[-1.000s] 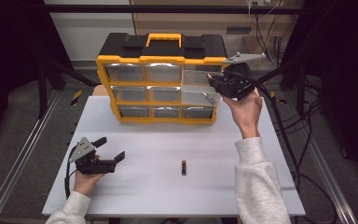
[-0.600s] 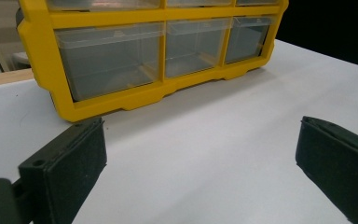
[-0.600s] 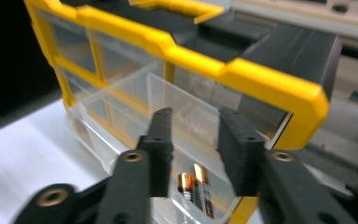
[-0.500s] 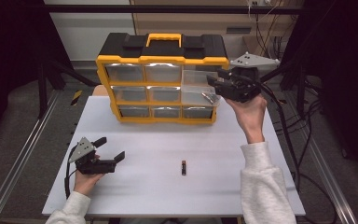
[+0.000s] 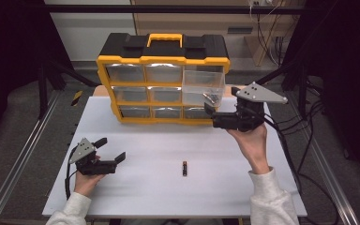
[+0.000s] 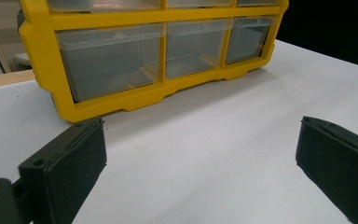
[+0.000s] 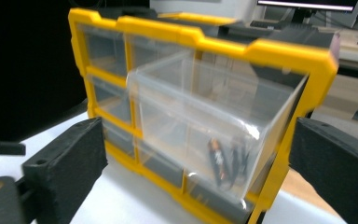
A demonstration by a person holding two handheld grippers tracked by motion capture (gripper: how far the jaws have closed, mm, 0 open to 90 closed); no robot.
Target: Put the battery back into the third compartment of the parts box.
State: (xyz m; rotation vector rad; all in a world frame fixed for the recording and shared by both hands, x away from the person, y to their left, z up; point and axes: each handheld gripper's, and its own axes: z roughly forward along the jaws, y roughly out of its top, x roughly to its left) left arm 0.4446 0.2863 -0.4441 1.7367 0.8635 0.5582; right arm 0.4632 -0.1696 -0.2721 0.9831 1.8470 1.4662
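White table (image 5: 136, 140) under dark surround. Yellow organizer (image 5: 164, 61) at 12 o'clock, upper-right clear drawer (image 5: 203, 84) pulled out, batteries inside. Loose battery (image 5: 184, 168) at 6 o'clock. Right gripper (image 5: 212, 110) jaws apart just beside drawer; left gripper (image 5: 110, 150) jaws apart, empty, at 8 o'clock. Risk: drawer tips or slides fully out if nudged, spilling contents.

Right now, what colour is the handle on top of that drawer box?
The handle is yellow, set on the box's black top; the high view shows it best.

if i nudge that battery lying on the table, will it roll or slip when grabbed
The battery is a small cylinder lying on its side on the smooth white table, so a sideways nudge would probably roll it. It looks rigid. Its smooth round casing might slip between flat pads, so grip across its middle.
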